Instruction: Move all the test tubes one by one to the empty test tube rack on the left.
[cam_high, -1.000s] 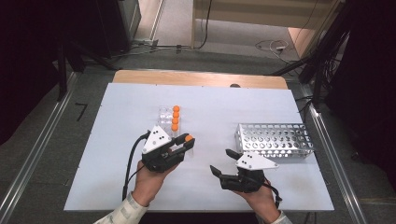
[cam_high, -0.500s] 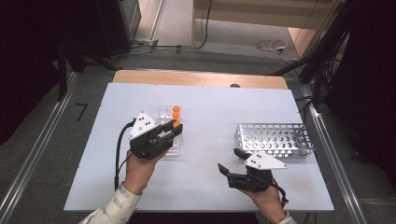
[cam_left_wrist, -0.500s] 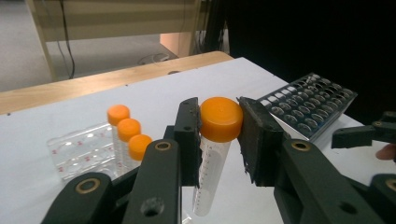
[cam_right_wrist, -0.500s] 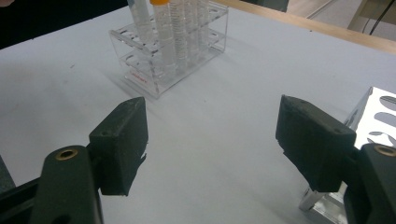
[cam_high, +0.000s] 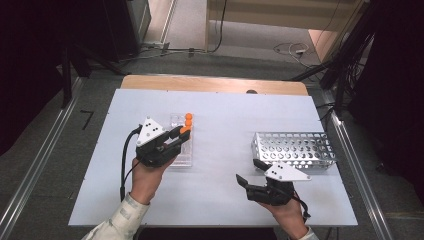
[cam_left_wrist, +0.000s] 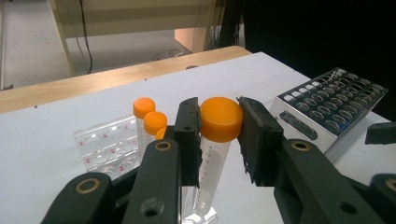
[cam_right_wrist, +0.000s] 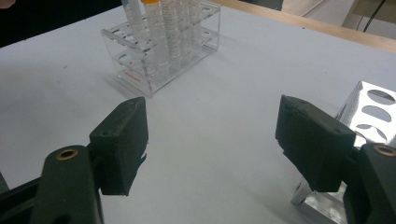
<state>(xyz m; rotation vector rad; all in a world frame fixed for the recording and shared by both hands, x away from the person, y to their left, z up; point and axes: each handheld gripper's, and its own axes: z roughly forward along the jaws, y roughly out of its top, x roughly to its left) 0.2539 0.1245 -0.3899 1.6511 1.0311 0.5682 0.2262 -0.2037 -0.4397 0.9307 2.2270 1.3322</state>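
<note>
My left gripper (cam_high: 183, 131) is shut on the orange cap of a clear graduated tube (cam_left_wrist: 220, 119), and its jaws press the cap from both sides. The tube hangs upright, with its lower end at the near part of the clear plastic rack (cam_high: 179, 152). Two more orange-capped tubes (cam_left_wrist: 144, 108) stand in that rack just behind it. My right gripper (cam_high: 248, 170) hovers low over the table's front right, jaws wide open with nothing between them (cam_right_wrist: 210, 140). It sits beside the near left corner of the metal rack (cam_high: 295, 149).
The perforated metal rack (cam_left_wrist: 327, 102) lies on the right of the white table (cam_high: 225, 125), its holes unfilled. A wooden strip (cam_high: 215, 84) borders the table's far edge. Cables trail from both grippers toward the person's sleeves.
My left hand has carried the tube leftward and a little away from the person, from the table's middle to over the clear rack. The right gripper has stayed nearly in place, open.
</note>
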